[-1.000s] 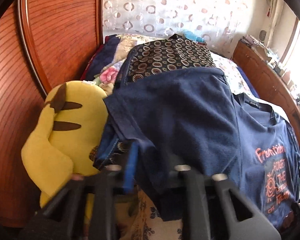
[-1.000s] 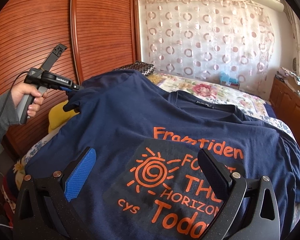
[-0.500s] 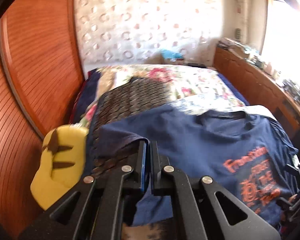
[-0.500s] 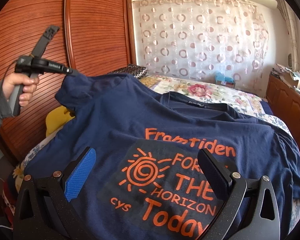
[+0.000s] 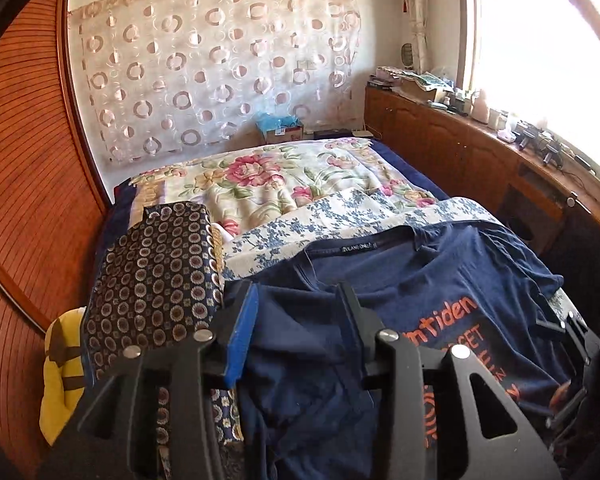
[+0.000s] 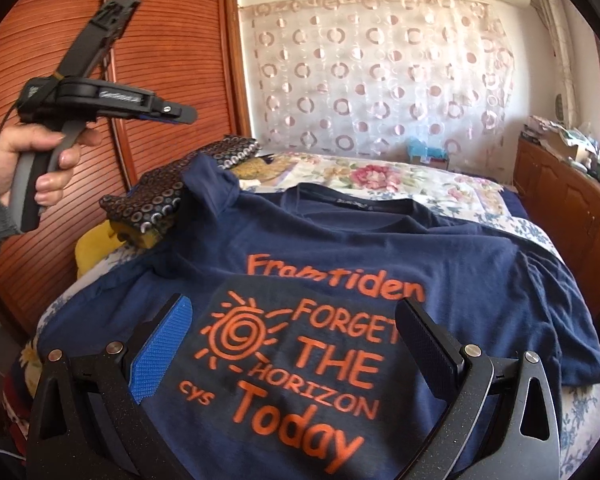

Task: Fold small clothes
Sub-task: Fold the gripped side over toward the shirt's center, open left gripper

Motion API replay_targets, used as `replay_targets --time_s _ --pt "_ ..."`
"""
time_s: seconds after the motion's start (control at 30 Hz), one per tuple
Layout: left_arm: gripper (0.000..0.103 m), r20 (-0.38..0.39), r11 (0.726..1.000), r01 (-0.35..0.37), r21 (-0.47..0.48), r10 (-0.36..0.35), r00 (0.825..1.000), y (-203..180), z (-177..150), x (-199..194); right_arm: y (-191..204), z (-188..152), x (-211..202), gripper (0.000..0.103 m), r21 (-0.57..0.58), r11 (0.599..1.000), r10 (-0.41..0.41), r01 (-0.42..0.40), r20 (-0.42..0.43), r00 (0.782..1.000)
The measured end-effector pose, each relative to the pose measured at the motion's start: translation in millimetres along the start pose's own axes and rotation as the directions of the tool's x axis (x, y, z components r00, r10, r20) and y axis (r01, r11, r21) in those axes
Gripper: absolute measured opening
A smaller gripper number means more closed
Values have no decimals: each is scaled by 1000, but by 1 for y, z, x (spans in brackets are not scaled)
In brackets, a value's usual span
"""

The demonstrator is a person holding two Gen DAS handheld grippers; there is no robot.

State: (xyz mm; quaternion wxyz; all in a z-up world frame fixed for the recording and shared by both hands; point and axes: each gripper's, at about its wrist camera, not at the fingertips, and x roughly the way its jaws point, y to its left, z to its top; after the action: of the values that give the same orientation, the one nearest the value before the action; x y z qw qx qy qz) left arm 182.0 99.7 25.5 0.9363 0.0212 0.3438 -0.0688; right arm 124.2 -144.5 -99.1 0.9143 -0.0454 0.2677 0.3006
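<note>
Right wrist view: the navy T-shirt lies print-up on the bed, its sleeve draped over a patterned cushion. The left gripper hangs above, jaws opening and empty; the right gripper hovers with jaws wide, holding nothing. Step in hand appears to be spreading; next, regrasp an edge for folding.

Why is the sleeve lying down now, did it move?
Yes. The sleeve dropped from the left gripper, whose jaws are opening, onto the patterned cushion.
</note>
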Motion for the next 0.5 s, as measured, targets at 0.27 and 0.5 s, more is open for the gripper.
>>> replay_targets --time_s 0.27,0.5 --pt "57 -10 1000 -16 -25 16 1000 0 -48 -2 -19 1 -2 103 28 999 -20 20 3 1000" --pt "57 -1 998 -48 -51 48 999 0 -103 -8 -24 16 13 81 -21 999 26 -26 -20 999"
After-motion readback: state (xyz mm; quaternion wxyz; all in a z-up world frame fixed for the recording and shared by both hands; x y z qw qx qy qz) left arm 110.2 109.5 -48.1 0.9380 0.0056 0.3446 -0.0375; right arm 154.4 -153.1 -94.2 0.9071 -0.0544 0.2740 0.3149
